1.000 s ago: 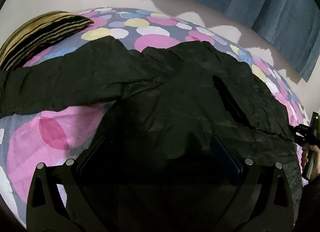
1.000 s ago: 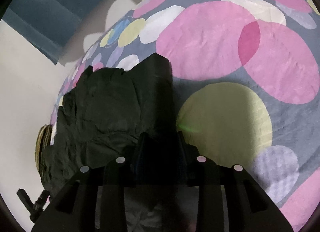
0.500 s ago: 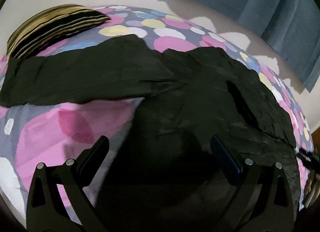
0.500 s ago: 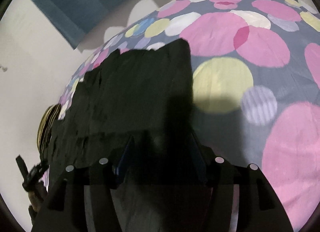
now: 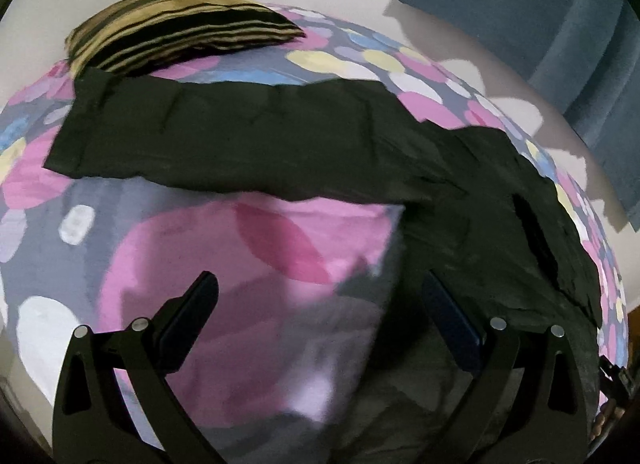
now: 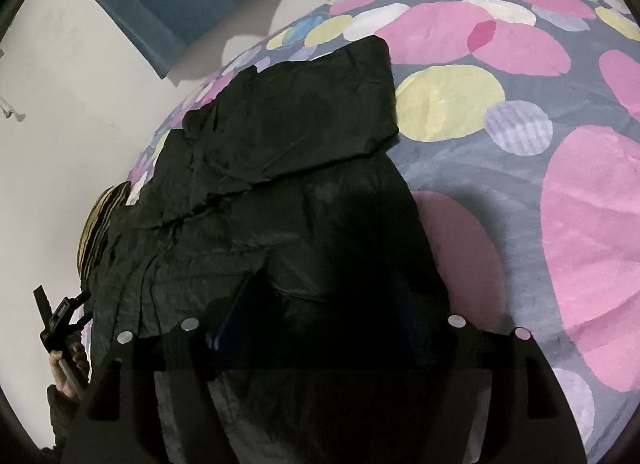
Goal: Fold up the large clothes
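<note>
A large black jacket point(image 5: 460, 216) lies spread on a bed with a dotted cover point(image 5: 248, 256). One long sleeve point(image 5: 224, 140) stretches to the left across the bed in the left wrist view. My left gripper point(image 5: 320, 300) is open and empty, above the cover just left of the jacket's body. In the right wrist view the jacket point(image 6: 280, 192) fills the middle, with its other sleeve point(image 6: 320, 104) folded over the body. My right gripper point(image 6: 320, 304) is open over the jacket's near edge; dark cloth hides its fingertips.
A striped yellow and black pillow point(image 5: 180, 40) lies at the head of the bed. A blue curtain point(image 5: 560, 44) hangs on the white wall behind. The left gripper and the hand holding it point(image 6: 60, 328) show at the left edge of the right wrist view.
My left gripper has swung left off the jacket's body; bare cover now lies between its fingers. My right gripper has opened and drawn back, showing more of the jacket.
</note>
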Tool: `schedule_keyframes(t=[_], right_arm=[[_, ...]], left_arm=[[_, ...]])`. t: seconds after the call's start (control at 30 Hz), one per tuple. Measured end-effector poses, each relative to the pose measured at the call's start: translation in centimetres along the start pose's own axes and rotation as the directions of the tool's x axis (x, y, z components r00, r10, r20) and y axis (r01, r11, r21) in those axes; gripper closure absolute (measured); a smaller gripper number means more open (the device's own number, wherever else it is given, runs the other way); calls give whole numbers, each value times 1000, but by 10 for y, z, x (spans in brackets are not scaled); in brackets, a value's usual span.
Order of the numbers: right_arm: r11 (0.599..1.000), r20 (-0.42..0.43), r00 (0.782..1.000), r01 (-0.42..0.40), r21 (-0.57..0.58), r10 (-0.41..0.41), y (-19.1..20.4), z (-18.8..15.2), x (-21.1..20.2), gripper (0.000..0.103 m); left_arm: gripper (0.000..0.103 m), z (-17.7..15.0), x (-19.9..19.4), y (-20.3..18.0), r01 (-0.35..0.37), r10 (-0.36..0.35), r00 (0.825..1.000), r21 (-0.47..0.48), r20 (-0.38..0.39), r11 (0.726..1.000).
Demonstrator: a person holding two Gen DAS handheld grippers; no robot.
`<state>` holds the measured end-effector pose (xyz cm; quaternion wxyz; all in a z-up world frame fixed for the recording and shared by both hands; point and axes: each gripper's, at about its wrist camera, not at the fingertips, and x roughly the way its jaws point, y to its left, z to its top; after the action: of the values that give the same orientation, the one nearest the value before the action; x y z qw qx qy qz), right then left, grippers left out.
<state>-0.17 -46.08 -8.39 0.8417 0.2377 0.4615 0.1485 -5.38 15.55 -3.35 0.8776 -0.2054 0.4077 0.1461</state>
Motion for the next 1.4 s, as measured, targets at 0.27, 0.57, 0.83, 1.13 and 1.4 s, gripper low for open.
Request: schedule_keyframes(t=[0.27,0.57,0.83,1.13,1.4], right_arm=[[1000,39,999,12,-27,-11,3,-6,0,32],[999,47,999,5,-40,-3,5,-7,0,26],[998,52,998,-16,-53,19,8,-8,2,17],[999,56,998,-20,-50,23,10,-9,1,16],[999,59,998,-33,-39,35,8,-7,1,16]], left_arm=[[2,15,-8,55,-75,79,996,-96,38,993],[2,32,-21,147,-105,133,986,-243,102,964],[2,39,-12,210,-57,115,984,-363,139,930],[2,68,14,217,21,36,987,-347,158,938],[41,81,25,207,-135,165,983,-310,74,941]])
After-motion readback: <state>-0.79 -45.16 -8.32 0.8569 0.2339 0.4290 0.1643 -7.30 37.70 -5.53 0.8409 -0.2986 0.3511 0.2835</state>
